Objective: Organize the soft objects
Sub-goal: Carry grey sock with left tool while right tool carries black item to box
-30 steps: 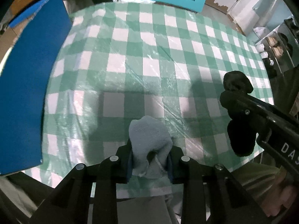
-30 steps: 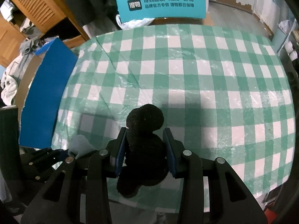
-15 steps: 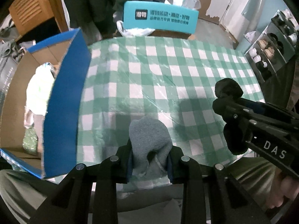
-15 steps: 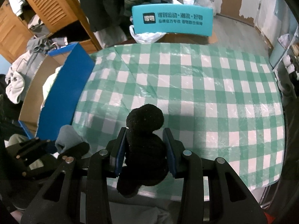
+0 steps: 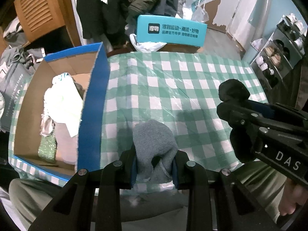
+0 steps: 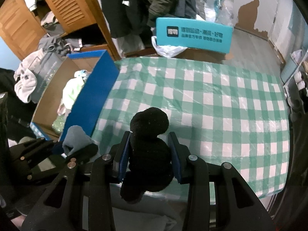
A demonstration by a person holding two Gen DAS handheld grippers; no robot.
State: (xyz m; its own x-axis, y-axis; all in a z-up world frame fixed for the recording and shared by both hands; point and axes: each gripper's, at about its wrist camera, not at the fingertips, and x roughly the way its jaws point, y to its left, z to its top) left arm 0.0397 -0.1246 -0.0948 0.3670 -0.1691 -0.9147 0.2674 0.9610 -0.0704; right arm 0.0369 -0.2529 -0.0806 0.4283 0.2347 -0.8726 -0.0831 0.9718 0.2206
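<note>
the left gripper [image 5: 154, 165] is squeezed shut on a grey sock [image 5: 154, 144]. the sock is bunched up between the two pads, and its round end pokes out forward, away from the person. the right gripper [image 6: 149, 156] is squeezed shut on a black sock [image 6: 148, 146]. that sock stands the long way, with a fat lump above the pads and a tail hanging down below them.

both grippers are held up in the air, over the near edge of the table [image 6: 231, 100] with the green and white checked cloth. they sit side by side, near each other but not touching.

the thing that matters is the box [image 5: 92, 104]. it is a cardboard box with a blue side, and it stands at the left end of the table. its open top faces up. some soft, pale things already lie inside it. the box is to the left of both grippers. the left gripper is the nearer one, just beside the blue wall. the right gripper is farther off, with the left gripper between it and the box.

so i think the grey sock should go in first. the left hand needs to swing left, over the blue wall, and then let go. the black sock has a longer way to travel.
</note>
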